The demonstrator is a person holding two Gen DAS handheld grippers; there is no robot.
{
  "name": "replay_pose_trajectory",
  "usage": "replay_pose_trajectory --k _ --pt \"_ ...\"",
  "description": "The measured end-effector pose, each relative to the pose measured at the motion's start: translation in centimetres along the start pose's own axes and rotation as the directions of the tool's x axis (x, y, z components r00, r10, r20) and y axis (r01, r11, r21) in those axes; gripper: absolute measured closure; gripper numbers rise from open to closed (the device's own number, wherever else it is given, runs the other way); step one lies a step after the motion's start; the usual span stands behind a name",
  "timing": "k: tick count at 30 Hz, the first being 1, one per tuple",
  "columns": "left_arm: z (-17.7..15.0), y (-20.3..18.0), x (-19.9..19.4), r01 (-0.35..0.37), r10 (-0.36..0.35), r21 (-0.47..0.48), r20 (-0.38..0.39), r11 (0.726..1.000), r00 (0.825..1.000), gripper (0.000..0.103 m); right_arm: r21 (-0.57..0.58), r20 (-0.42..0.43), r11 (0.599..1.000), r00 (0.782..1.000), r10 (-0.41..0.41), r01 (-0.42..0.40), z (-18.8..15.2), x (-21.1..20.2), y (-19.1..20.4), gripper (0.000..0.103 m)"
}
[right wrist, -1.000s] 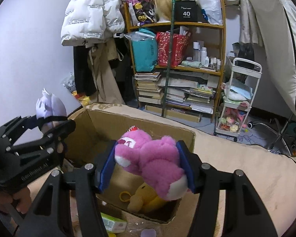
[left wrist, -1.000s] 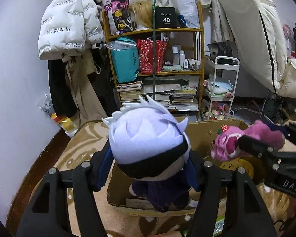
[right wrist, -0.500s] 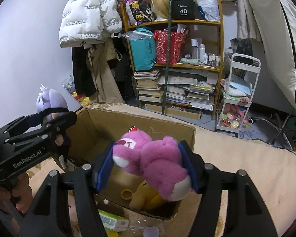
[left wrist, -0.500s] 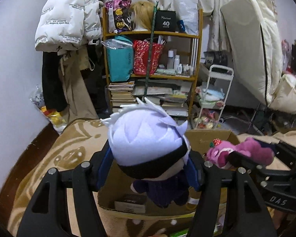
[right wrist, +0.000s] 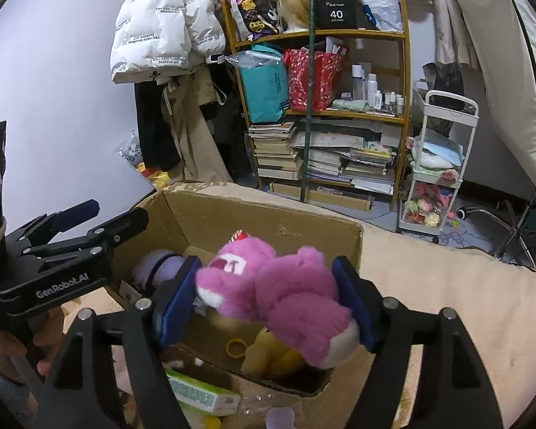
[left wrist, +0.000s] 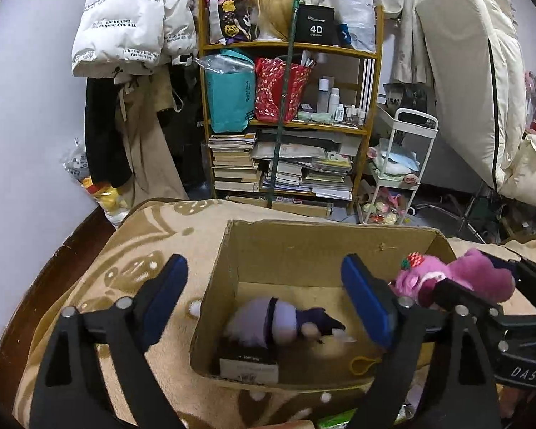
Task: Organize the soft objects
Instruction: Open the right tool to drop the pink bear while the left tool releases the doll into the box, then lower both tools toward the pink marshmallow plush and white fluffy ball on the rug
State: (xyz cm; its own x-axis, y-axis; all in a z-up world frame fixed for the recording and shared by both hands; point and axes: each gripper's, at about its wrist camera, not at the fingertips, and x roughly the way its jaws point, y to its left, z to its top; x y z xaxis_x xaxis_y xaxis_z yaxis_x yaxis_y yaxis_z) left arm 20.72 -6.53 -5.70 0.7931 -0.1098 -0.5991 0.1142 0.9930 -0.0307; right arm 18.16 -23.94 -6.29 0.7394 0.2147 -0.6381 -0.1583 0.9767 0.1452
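The pink plush bear (right wrist: 278, 293) is seen between the pads of the right gripper (right wrist: 264, 300), whose jaws are opening — it hangs directly above the cardboard box (right wrist: 268, 221), its long axis running across the jaws, so only a drop is needed. The left gripper (left wrist: 268, 300) stands wide and empty, jaws opening; the lavender-haired doll (left wrist: 282, 321) lies on its side inside the box. "GenRobot.AI" is read on the left gripper, "DAS" on the right, and "40" on a black box (right wrist: 336, 9).

Bed with beige patterned blanket (left wrist: 150, 250); cardboard box (left wrist: 303, 239) and green-white packet (right wrist: 203, 395) on it.
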Motion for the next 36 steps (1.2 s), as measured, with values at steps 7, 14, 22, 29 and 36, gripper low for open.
replay_pose_trajectory --k 7,14,22,29,36 --pt "0.0 0.3 -0.6 -0.011 0.012 0.008 -0.023 1.0 1.0 0.004 0.025 0.005 0.999 1.0 0.029 -0.029 -0.1 -0.8 0.2 0.006" --pt "0.1 1.2 -2.7 -0.014 0.014 -0.003 -0.02 1.0 1.0 0.002 0.044 0.026 0.999 0.999 0.023 -0.024 0.0 -2.6 0.5 0.0" --pt "-0.3 2.4 -5.2 -0.046 0.044 -0.02 -0.054 0.999 0.998 0.001 0.076 0.019 0.997 1.0 0.018 -0.019 -0.6 -4.9 0.8 0.0" --pt "-1.3 3.5 -7.1 -0.023 0.019 -0.032 -0.116 0.999 0.993 0.001 0.055 -0.006 0.998 1.0 0.013 -0.013 -1.6 -6.5 2.1 0.0" --pt "-1.4 3.0 -10.3 -0.043 0.048 0.045 -0.106 0.998 0.993 0.001 0.005 -0.061 1.0 0.998 0.006 -0.006 -2.7 -7.5 4.4 0.0"
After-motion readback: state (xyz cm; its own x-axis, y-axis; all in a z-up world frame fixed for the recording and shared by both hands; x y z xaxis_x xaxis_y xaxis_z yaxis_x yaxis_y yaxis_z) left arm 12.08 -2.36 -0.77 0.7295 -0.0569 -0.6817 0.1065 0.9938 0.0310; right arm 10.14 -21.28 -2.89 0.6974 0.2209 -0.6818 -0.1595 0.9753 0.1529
